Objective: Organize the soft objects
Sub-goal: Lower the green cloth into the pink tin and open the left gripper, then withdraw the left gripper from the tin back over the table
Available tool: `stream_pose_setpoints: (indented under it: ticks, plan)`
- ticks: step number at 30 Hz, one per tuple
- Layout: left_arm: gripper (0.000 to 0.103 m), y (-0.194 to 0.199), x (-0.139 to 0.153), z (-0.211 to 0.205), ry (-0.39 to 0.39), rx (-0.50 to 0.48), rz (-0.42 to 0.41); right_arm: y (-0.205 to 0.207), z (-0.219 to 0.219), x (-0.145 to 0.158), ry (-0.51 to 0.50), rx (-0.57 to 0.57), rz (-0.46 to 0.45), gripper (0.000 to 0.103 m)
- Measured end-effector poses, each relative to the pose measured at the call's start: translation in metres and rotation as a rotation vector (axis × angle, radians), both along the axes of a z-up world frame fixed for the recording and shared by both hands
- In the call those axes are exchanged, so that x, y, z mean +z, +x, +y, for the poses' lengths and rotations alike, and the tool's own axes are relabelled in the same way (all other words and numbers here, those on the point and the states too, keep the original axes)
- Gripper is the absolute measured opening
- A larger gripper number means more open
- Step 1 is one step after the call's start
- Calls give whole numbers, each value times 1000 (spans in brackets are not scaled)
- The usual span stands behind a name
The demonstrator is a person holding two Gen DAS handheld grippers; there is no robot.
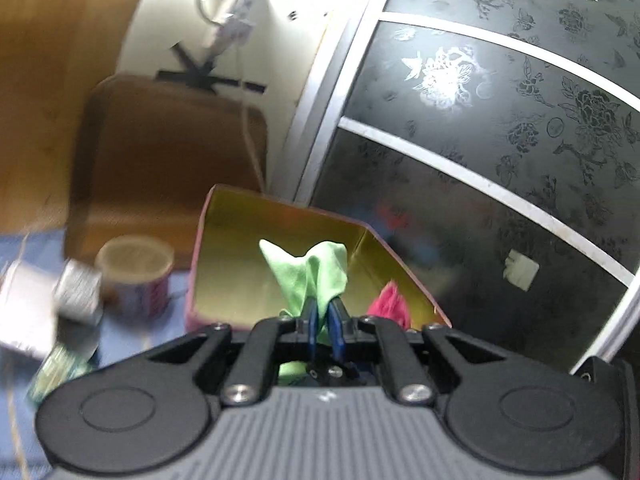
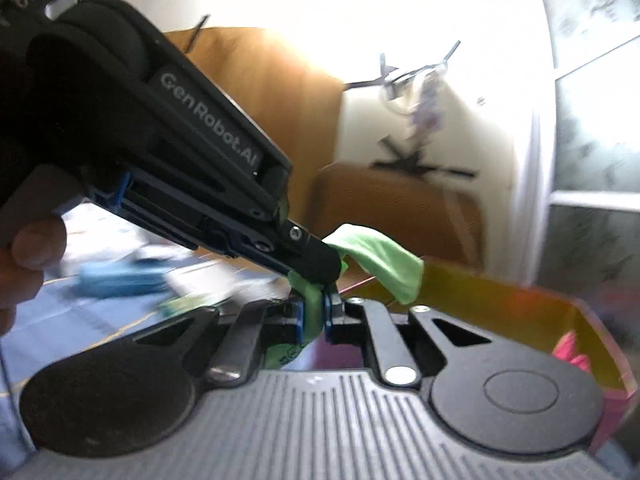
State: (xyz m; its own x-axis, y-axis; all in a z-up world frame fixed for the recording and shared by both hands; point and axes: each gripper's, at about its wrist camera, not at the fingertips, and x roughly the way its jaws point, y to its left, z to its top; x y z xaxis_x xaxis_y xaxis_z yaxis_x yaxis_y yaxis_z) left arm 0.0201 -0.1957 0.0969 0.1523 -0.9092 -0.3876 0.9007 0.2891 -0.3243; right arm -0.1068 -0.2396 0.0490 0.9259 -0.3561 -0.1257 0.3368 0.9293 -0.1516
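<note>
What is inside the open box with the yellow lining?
A pink cloth lies against the box's right wall. The green cloth, pinched by both grippers, hangs in front, and the left gripper hides the box floor, so anything else is unseen.

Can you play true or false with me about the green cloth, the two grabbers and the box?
1. Both grabbers pinch the same green cloth. True: the left gripper and the right gripper are each closed on it.
2. The box is shiny yellow-gold inside. True.
3. A blue cloth lies in the box. False: the cloth in there is a pink cloth, in a corner.
4. The green cloth lies flat on the box floor. False: it is held up in the grippers, in front of the open box.
5. A round tin stands inside the box. False: it stands outside, on the blue surface beside the box.
</note>
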Motion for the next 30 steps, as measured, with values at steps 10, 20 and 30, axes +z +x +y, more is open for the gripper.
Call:
stream_pose_setpoints:
  ticks: [10,20,30]
  plan:
    - [35,33,-29,-47,80,160,51,48,-79,-18,119,-126,158,34]
    - [45,49,-38,38,17,283,137,69,-105,-16,271,-51,242,40]
    - [50,63,-56,133,12,470,183,135,-137,-1,562,261,598,46]
